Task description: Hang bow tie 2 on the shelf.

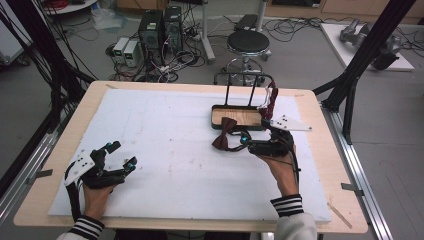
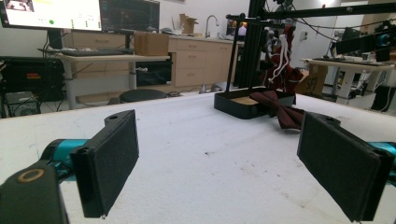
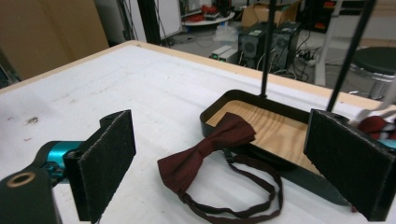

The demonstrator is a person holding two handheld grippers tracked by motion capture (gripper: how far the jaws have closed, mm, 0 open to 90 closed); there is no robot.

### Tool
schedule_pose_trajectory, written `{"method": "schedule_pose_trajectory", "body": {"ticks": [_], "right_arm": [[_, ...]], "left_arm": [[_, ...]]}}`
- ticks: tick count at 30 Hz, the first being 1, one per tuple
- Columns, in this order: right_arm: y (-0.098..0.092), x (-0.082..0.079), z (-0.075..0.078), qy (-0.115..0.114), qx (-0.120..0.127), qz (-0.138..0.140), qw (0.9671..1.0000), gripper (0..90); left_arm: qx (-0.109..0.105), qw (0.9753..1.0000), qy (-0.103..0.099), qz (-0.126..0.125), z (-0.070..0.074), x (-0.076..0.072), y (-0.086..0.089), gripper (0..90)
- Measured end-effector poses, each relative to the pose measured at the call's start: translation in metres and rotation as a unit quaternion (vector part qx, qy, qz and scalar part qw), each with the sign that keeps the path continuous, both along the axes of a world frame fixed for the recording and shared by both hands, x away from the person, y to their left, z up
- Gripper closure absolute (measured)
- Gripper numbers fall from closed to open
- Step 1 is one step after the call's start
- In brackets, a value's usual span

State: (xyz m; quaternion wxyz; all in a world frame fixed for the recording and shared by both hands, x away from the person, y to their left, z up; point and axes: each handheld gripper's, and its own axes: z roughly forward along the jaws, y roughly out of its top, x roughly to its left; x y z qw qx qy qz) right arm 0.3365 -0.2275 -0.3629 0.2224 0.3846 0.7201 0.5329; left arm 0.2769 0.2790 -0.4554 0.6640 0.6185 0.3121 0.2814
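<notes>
Looking down from the high view, the right gripper (image 1: 243,141) sat just beside a dark red bow tie (image 1: 223,134), its jaws spread apart with nothing between them. The bow tie lay half over the near rim of a shallow black tray (image 1: 216,120) with a wooden floor, its other wing and its strap on the white foam sheet (image 1: 170,150). A second dark red piece (image 1: 270,102) hung from the black stand rising at the back of the tray. The left gripper (image 1: 122,156) rested well apart, at the near left of the sheet, jaws also apart and empty.

In the left gripper view, both black pads (image 2: 108,163) stood wide over bare foam, and the tray (image 2: 233,103) and bow tie (image 2: 280,112) showed far off across the table.

In the right gripper view, the bow tie (image 3: 205,149) lay straight ahead between the open pads (image 3: 105,158), one wing up on the tray rim (image 3: 210,114), the strap loop (image 3: 233,205) curled on the foam nearest the camera.

The step in hand looked like the reach for the bow tie, not yet a grasp. The next move probably called for lowering the right gripper over the knot or the near wing and closing there, keeping clear of the tray rim and the loose strap.
</notes>
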Motion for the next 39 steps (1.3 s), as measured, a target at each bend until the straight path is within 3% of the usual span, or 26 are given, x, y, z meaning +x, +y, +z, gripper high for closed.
{"method": "schedule_pose_trajectory", "body": {"ticks": [20,32,35,39], "right_arm": [[0.046,0.033,-0.009,0.064,-0.057,0.018,0.9962,8.9],[0.059,0.049,-0.023,0.107,-0.093,0.031,0.9894,9.0],[0.06,0.052,-0.026,0.116,-0.1,0.033,0.9876,14.8],[0.063,0.056,-0.031,0.129,-0.107,0.033,0.9852,14.9]], "left_arm": [[-0.006,1.0,0.0,0.0,0.0,0.0,0.002,13.1],[-0.006,1.0,-0.001,-0.001,0.0,0.0,0.002,13.1],[-0.006,1.0,-0.001,0.0,0.0,0.0,0.002,13.1],[-0.006,1.0,-0.002,-0.001,0.0,0.0,0.002,13.1]]}}
